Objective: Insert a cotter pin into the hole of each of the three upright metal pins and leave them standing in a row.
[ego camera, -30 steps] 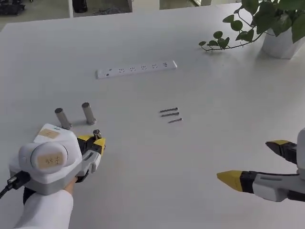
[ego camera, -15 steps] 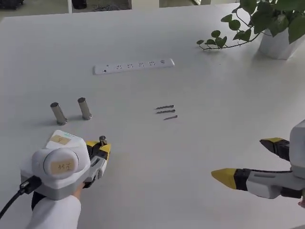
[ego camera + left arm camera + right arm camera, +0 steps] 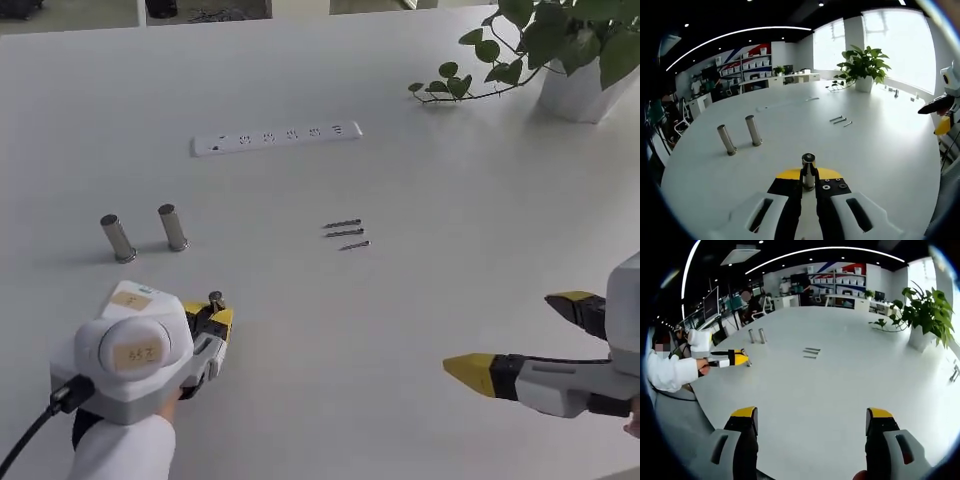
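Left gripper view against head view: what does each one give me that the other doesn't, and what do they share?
Left gripper view: a close look along the left gripper, whose shut jaws clamp the held metal pin upright, plus shelves and windows beyond the table. Head view: that gripper's cable, the person's sleeve, and the right gripper with both yellow-tipped jaws spread open. Shared: two metal pins standing on the white table, three cotter pins lying loose, the power strip, the potted plant.
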